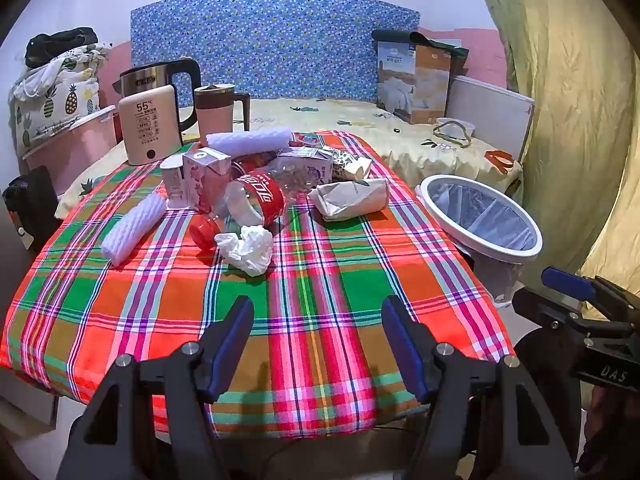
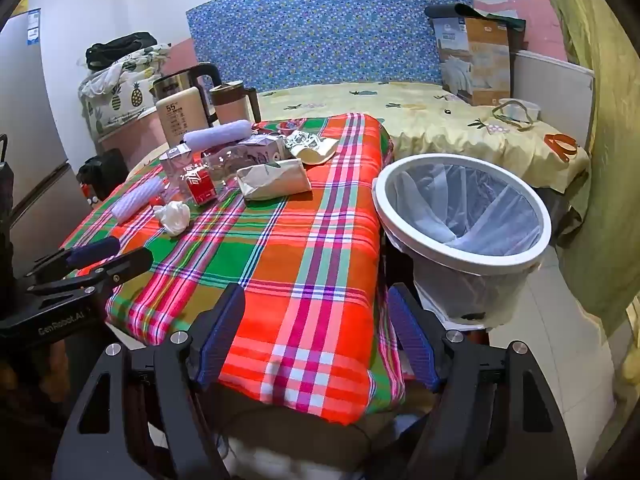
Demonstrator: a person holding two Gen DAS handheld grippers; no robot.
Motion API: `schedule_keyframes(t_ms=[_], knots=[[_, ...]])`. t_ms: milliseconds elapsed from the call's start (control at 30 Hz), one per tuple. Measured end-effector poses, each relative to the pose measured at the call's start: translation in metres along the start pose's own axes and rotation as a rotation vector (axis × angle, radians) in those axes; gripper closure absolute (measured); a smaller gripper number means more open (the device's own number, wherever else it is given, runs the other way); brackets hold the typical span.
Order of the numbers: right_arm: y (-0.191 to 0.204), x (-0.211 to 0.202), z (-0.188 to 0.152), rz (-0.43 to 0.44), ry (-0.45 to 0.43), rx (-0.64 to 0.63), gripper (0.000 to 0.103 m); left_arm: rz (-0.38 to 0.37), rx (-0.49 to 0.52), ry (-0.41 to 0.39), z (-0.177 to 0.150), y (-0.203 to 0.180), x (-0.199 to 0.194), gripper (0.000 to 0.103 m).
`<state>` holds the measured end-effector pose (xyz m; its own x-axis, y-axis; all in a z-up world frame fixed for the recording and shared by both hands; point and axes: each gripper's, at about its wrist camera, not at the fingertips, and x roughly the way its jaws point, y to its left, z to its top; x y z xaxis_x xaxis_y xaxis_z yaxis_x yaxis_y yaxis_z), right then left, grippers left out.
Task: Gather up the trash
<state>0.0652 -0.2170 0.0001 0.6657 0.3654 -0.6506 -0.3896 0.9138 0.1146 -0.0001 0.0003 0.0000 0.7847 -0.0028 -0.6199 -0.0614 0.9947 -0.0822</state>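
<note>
Left wrist view: left gripper (image 1: 318, 320) spread wide, empty, above plaid cloth (image 1: 320, 288); right gripper (image 2: 316, 312) likewise released. Crumpled tissue (image 1: 246, 248), apparently paper, beside cola bottle (image 1: 256, 200); bin (image 2: 464, 216) off the table's edge.

There are two white foam net tubes (image 1: 134, 224) (image 1: 248, 139) on the plaid cloth (image 1: 320, 280). There is one crumpled white tissue (image 1: 246, 249) and one clear plastic bottle with a red label (image 1: 256, 200). There are two small drink cartons (image 1: 206, 176) (image 1: 306, 166). There is one crumpled paper bag (image 1: 352, 199). One white bin (image 2: 464, 216) stands beside the table. At the back there are one kettle (image 1: 160, 76) and one pink jug (image 1: 216, 110).
</note>
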Motion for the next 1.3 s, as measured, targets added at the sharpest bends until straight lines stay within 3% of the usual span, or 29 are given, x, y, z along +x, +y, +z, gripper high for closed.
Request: schedule_keyframes(t_ms=[1300], knots=[[-0.001,-0.001,0.0,-0.005,0.004,0.007,0.028,-0.004,0.006,-0.001,0.001,-0.009,-0.006,0.035]])
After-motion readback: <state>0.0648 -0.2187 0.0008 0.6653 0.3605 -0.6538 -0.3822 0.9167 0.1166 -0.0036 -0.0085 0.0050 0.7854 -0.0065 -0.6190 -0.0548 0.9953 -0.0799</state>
